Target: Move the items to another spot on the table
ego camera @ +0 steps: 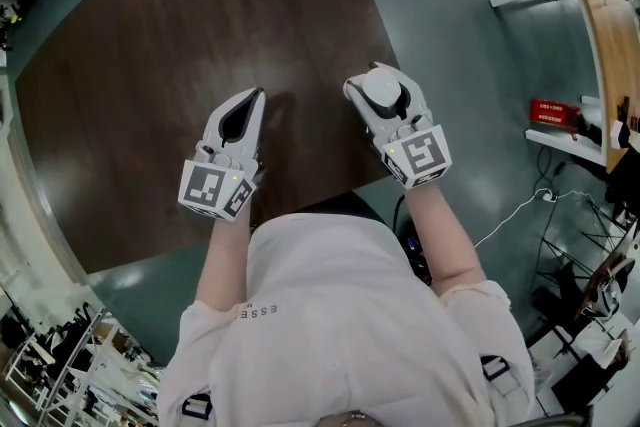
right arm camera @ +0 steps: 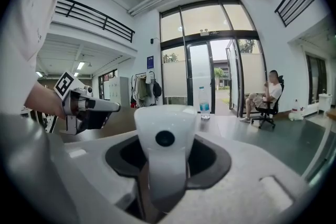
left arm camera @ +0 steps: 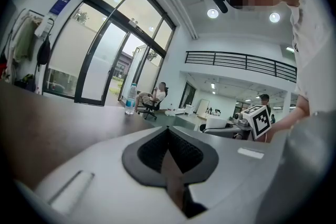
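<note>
your left claw is pressed together and carries nothing. in the left gripper view its dark ribbed pads meet along a single seam, with only the brown surface beyond them.

your right claw lies at 3 o'clock from the left one, near the surface's edge on that side. it is pinching the white item, a rounded white piece with a small black dot on its face. in the right gripper view the item stands upright between the two sides of the claw and fills the gap. whether the item touches the surface underneath, you cannot tell from here.

both claws point roughly toward 12 o'clock in the head view, side by side and apart.

from the right gripper view, a clear water bottle stands far off on the surface, at about 1 o'clock from the item. your left claw shows at 9 o'clock. a person in an office chair sits on the floor beyond, at 3 o'clock from the bottle, before tall glass doors.
</note>
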Demonstrator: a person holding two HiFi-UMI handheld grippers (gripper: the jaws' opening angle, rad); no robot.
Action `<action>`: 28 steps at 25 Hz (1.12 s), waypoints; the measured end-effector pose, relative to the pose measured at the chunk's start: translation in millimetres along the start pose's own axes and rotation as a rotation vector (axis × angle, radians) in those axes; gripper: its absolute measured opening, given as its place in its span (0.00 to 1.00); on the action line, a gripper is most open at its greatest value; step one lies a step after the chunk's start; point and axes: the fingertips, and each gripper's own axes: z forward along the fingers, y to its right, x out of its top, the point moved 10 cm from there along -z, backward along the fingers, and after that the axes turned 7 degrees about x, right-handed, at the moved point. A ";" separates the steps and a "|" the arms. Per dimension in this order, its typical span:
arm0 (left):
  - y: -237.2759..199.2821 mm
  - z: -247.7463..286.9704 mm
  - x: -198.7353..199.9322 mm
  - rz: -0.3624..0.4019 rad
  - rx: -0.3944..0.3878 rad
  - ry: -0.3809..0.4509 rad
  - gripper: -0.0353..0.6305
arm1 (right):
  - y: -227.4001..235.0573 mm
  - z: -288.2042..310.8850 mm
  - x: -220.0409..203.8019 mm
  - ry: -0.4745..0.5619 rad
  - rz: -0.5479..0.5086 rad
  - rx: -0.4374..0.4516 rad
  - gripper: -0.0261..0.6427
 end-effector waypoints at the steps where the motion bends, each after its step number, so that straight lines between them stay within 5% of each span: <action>1: 0.1 -1.6 0.5 -0.002 -0.001 -0.001 0.08 | -0.1 -0.3 -0.6 -0.007 0.005 -0.004 0.31; 10: 5.3 -29.7 21.2 0.033 -0.002 0.059 0.08 | -16.1 -27.5 16.4 0.025 0.022 -0.063 0.30; 19: 60.5 -82.7 29.4 0.076 0.010 0.144 0.08 | -45.3 -85.0 28.3 0.057 -0.027 -0.061 0.30; 28: 63.0 -166.7 28.6 0.071 0.199 0.211 0.08 | -102.1 -66.6 36.7 0.056 -0.064 0.139 0.29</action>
